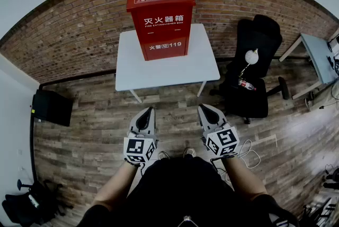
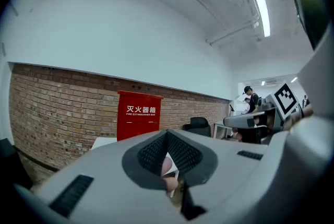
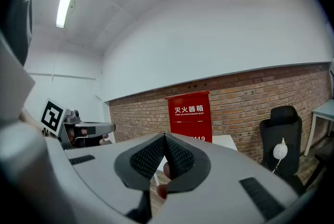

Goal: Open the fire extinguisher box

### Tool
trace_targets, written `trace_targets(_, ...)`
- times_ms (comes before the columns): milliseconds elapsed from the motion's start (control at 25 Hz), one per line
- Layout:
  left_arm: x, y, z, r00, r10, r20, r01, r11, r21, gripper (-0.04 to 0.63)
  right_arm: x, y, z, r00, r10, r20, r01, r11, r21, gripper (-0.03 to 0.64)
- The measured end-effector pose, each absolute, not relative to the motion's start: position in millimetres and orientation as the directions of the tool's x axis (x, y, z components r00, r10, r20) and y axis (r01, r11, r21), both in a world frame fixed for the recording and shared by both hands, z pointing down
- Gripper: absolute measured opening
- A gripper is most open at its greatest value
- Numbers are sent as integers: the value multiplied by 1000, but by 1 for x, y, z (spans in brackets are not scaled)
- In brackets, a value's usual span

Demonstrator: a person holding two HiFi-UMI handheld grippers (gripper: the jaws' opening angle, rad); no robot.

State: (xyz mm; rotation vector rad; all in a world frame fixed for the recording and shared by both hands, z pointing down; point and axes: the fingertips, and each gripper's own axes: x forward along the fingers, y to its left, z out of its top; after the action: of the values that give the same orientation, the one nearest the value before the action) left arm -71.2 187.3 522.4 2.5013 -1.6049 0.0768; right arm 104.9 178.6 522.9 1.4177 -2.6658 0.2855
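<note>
**Both grippers shut and empty, red box closed on the table ahead**

The fire extinguisher box (image 1: 160, 22) stands upright at the back of a white table (image 1: 159, 71), close against a brick wall (image 1: 74, 35). It is red with white lettering on its front and a printed label on its top. It looks closed, and nothing is touching it.

The person stands on the wooden floor (image 1: 90, 136), well back from the table, with both grippers held out in front and side by side. The left gripper (image 1: 150, 110) has its jaws together, tips meeting, with nothing gripped between them. The right gripper (image 1: 202, 107) is the same, jaws closed on nothing. Both point towards the table, tipped slightly downward, and both are well apart from the box. In each gripper view the box shows just above the closed jaw tips.

A black chair (image 1: 258, 41) sits to the right of the table, beside the wall. A black case (image 1: 51, 107) lies on the floor at the left.
</note>
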Motion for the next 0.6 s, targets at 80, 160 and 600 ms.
trace_targets(80, -73, 186, 525, 424, -896, 133, -904, -411, 114, 14, 100, 178, 525, -559, -809, 181, -829, 547, -115, 18)
trace_targets(160, -76, 185, 526, 426, -895, 133, -903, -413, 116, 14, 96, 178, 525, -561, -809, 176, -828, 549, -114, 18)
trace_targets(600, -95, 174, 535, 417, -896, 151, -907, -402, 123, 14, 81, 170, 533, -542, -820, 184, -840, 525, -137, 20)
